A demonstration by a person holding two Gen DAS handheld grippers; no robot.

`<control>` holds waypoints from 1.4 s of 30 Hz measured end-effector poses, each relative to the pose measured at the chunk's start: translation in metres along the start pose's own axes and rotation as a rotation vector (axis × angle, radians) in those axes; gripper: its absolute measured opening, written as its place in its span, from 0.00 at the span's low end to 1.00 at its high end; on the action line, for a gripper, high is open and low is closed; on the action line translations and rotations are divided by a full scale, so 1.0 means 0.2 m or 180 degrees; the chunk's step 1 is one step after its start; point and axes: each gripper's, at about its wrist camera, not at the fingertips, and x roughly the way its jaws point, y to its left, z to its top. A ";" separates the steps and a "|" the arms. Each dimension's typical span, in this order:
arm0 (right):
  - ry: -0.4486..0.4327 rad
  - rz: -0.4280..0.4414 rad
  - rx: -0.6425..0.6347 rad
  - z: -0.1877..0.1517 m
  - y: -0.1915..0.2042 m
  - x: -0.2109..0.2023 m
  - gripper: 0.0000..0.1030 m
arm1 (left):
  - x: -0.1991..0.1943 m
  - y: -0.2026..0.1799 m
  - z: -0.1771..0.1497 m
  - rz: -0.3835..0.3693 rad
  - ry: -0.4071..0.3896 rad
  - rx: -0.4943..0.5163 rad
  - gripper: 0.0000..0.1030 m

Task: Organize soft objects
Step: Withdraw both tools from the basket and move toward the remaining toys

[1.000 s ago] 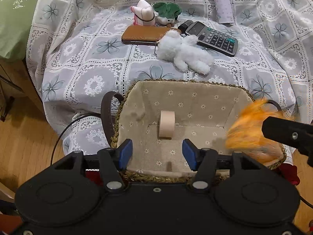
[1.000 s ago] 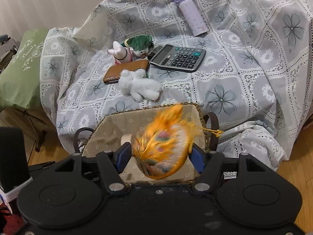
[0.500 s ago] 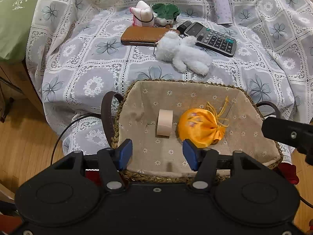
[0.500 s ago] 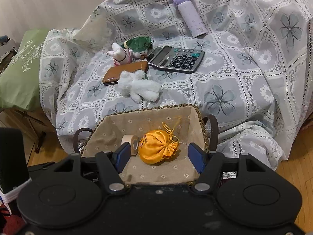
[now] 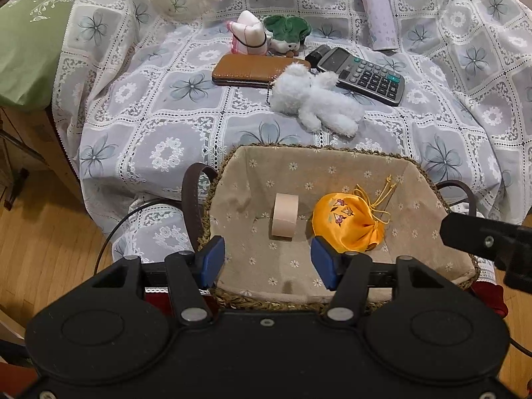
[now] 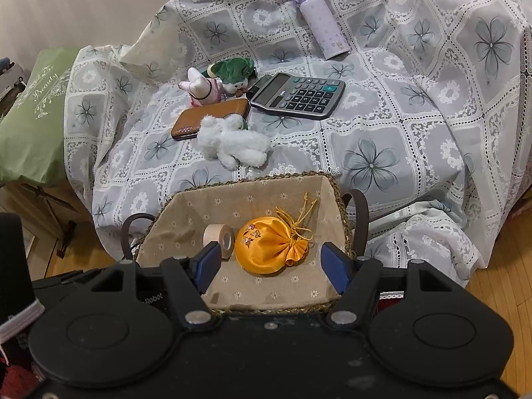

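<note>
An orange satin pouch [image 5: 347,221] [image 6: 271,244] lies inside the lined woven basket [image 5: 332,154] [image 6: 252,181], beside a beige tape roll [image 5: 285,215] [image 6: 219,236]. My left gripper [image 5: 267,261] hovers open over the basket's near rim, nothing between its blue pads. My right gripper [image 6: 271,267] also stands open above the near rim, apart from the pouch. On the floral cloth beyond the basket lie a white plush toy [image 5: 314,101] [image 6: 232,139], a pink plush [image 5: 247,33] [image 6: 201,88] and a green plush [image 5: 287,31] [image 6: 234,73].
A brown wallet [image 5: 256,71], a grey calculator [image 5: 362,74] and a lilac bottle [image 5: 379,15] lie on the cloth behind the plush toys. A green pillow [image 5: 30,33] sits at the left. Wooden floor [image 5: 43,249] and a black cable [image 5: 116,229] lie left of the basket.
The orange pouch left my right gripper and dropped into the basket, where it now rests by the tape roll. Neither gripper has shifted.
</note>
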 end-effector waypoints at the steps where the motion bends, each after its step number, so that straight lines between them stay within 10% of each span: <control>1: 0.0002 0.0003 -0.0006 0.00 0.00 0.00 0.64 | 0.00 0.00 0.00 0.0006 -0.0011 0.0000 0.55; 42: 0.0125 -0.0112 -0.0125 0.08 0.02 0.15 0.71 | -0.03 0.07 0.10 0.0120 -0.0195 -0.0070 0.72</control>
